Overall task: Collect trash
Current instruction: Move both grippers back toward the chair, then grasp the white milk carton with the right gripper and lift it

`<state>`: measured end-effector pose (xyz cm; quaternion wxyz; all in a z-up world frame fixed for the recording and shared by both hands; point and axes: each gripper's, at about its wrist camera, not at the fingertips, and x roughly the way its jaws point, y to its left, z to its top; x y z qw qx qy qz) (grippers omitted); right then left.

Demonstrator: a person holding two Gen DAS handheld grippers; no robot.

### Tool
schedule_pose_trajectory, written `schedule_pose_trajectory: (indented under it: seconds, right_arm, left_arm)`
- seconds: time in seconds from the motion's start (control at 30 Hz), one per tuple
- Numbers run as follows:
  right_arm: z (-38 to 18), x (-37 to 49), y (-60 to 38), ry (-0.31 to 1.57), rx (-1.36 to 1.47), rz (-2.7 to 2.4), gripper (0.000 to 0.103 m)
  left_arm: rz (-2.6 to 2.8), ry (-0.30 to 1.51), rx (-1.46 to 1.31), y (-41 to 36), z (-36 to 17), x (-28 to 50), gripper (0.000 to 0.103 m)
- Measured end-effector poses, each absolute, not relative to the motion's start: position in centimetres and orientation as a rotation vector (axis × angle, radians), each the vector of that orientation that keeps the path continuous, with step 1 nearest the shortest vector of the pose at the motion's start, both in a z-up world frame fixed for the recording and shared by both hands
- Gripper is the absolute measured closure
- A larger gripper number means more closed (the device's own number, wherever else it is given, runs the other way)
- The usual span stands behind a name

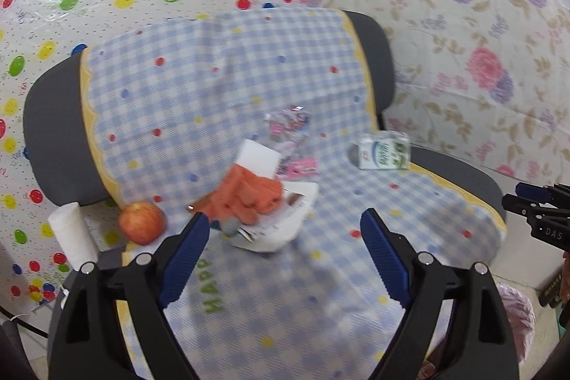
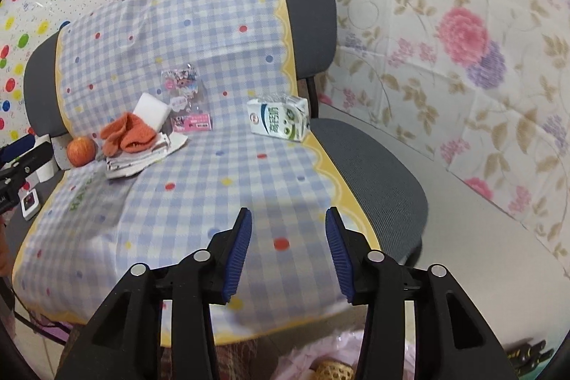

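Chair (image 2: 374, 159) draped in checked cloth (image 2: 199, 187), floral wall covering (image 2: 463, 41)

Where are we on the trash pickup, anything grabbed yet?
Nothing looks collected. Both the left gripper and right gripper are open and empty above the seat. The milk carton, clear snack wrapper and crumpled papers remain on the checkered cloth.

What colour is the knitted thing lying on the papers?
Orange, clearest in the right wrist view.
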<state>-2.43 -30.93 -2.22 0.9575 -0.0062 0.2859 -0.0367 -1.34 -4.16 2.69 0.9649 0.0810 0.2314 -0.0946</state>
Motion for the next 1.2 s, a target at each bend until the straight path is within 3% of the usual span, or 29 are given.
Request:
schedule_pose_trajectory:
  seconds: [0.17, 0.3, 0.4, 1.07, 1.17, 1.2]
  right_arm:
    - [-2.1, 2.7, -31.2, 0.575, -0.032, -0.047, 0.044]
    - [-2.4, 7.4, -31.5, 0.582, -0.05, -0.028, 0.024]
    - [-2.8, 11.0, -32.1, 0.6, -0.064, -0.026, 0.018]
    - [-6.3, 25.8, -35.4, 0.77, -0.087, 0.002, 0.016]
    - [-6.5, 25.2, -34.6, 0.765, -0.114, 0.042, 0.018]
    - [-6.6, 24.8, -34.1, 0.764, -0.128, 0.053, 0.025]
  left_arm:
    - [-0.106, 0.485, 0.152, -2.4, 3.0, 2.4, 0.012]
    - [-0.034, 0.499, 0.13, -1.2, 2.6, 5.8, 0.007]
    - [-0.003, 0.526, 0.119, -0.4, 1.8, 8.3, 0.007]
    - [-0.003, 0.646, 0.133, 0.1, -2.8, 15.1, 0.007]
    - [-0.003, 0.658, 0.14, 0.7, -3.2, 14.4, 0.007]
    - [-0.005, 0.659, 0.142, 0.9, -3.3, 14.1, 0.007]
